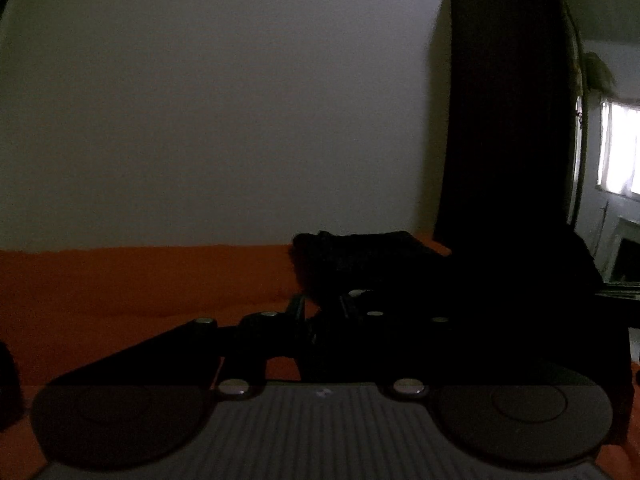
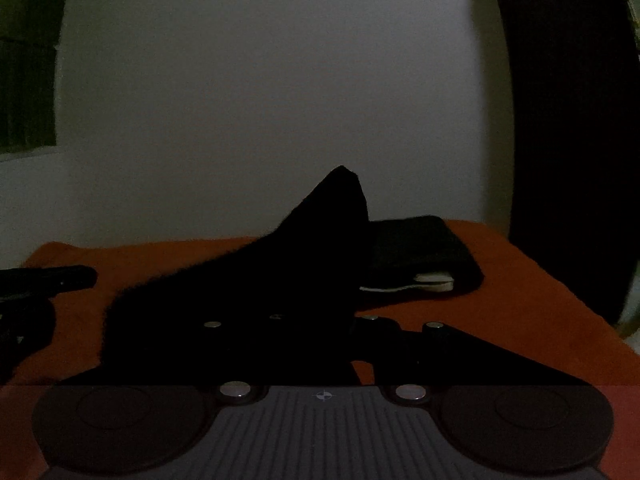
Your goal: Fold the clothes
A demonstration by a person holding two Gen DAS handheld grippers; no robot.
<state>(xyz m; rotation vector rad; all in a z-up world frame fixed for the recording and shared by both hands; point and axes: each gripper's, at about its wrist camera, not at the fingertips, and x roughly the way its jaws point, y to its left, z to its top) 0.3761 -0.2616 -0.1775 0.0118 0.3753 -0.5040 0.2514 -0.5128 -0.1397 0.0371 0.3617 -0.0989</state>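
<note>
The scene is very dark. A black garment [image 2: 280, 280] lies on the orange surface [image 2: 520, 300] and rises to a peak in the right wrist view. My right gripper [image 2: 320, 320] appears shut on its near edge; the cloth covers the left finger. In the left wrist view the same black garment [image 1: 440, 300] covers my left gripper's right finger. My left gripper [image 1: 320, 308] appears shut on the cloth. A folded dark pile [image 2: 420, 248] with a white piece [image 2: 432, 280] lies behind the garment.
A tall dark cupboard [image 1: 508, 120] stands at the right against a pale wall [image 1: 220, 100]. A bright window [image 1: 620, 148] is at far right. The left gripper's dark body [image 2: 44, 280] shows at the left edge of the right wrist view.
</note>
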